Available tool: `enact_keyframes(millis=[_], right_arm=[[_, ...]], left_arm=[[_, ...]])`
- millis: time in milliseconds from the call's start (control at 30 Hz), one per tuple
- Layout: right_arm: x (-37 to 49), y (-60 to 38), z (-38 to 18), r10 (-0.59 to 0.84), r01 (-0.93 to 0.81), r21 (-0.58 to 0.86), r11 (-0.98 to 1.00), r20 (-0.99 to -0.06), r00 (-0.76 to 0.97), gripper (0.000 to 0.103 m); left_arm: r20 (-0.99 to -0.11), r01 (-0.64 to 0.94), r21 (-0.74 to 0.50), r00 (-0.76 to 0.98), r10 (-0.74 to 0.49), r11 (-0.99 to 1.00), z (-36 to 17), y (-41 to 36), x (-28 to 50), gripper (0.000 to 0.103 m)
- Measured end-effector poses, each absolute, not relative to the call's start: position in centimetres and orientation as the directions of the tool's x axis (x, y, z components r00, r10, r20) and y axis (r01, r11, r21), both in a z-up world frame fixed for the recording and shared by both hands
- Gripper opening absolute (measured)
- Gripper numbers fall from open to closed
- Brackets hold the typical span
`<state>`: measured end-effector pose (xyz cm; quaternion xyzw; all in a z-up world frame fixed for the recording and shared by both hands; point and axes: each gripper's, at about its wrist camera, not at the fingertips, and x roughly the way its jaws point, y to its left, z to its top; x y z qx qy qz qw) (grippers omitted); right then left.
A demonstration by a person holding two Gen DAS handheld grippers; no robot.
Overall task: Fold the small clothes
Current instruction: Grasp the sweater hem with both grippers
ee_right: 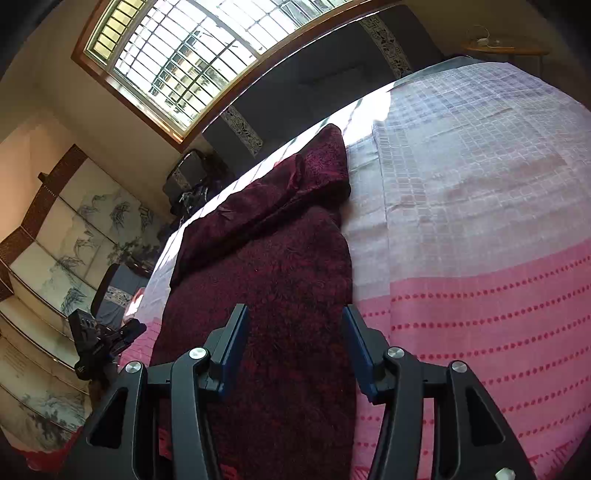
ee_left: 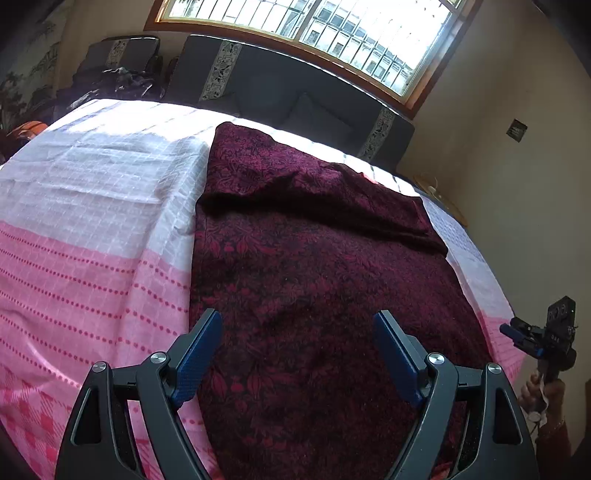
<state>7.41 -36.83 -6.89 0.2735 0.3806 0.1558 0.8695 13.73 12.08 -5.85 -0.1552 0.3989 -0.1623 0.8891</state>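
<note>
1. Looking along the left gripper (ee_left: pixel 297 354) in the left wrist view, its two blue-padded fingers stand spread wide with nothing between them, released above the dark maroon floral-patterned fabric garment (ee_left: pixel 314 258).
2. That garment lies flat on the pink-and-white checked bedspread (ee_left: pixel 92 221), running from the near edge toward the dark upholstered headboard (ee_left: pixel 277 85) under the barred window (ee_left: pixel 332 26). Its far end is already turned back over itself in a thick diagonal flap.
3. The right gripper (ee_left: pixel 517 332) shows at the right edge, held by a hand (ee_left: pixel 539 387), off the garment's side; from here I cannot tell how its jaws stand.
4. In the right wrist view, the right gripper (ee_right: pixel 293 347) hovers over the garment's (ee_right: pixel 280 258) near right part, jaws part-way open and empty, pads not touching the cloth.
5. The left gripper (ee_right: pixel 136 328) appears at the garment's other side, near the bed's edge.
6. Handling, as I judge it: the cloth looks soft, limp and light, with a matte weave that should not slip between pads. It will sag and crease rather than hold shape.
7. The best holds seem to be the near corners or the long side hems, pinching one layer only, both sides lifted together so the fold lands square.
</note>
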Motion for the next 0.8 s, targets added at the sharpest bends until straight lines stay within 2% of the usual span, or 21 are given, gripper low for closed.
enact_keyframes(millis=[133,300,400,733,800], right_arm=[[2.9,-36.4,-8.4,0.470,-0.053,0.585,0.809,-0.590,0.657,0.050],[1.4,-35.4,-10.5,0.482,-0.040,0.600,0.799,-0.599,0.640,0.050],[0.8,-34.8,-11.2,0.504,-0.062,0.617,0.784,-0.575,0.644,0.050],[0.7,-33.8,-11.7,0.639,-0.129,0.733,0.668,-0.477,0.604,0.050],[0.8,-33.6,-11.7,0.646,-0.142,0.736,0.662,-0.465,0.605,0.050]], left_arm=[[-0.675,0.120,-0.500,0.566,-0.473,0.858,-7.4,14.0,9.5,0.083],[-0.667,0.080,-0.540,0.566,-0.484,0.838,-8.0,15.9,6.1,0.083],[-0.647,0.082,-0.604,0.530,-0.548,0.793,-8.9,16.7,4.7,0.083],[-0.627,0.178,-0.643,0.436,-0.645,0.745,-9.6,13.8,2.5,0.082],[-0.587,0.164,-0.694,0.434,-0.683,0.701,-10.0,14.0,2.8,0.082]])
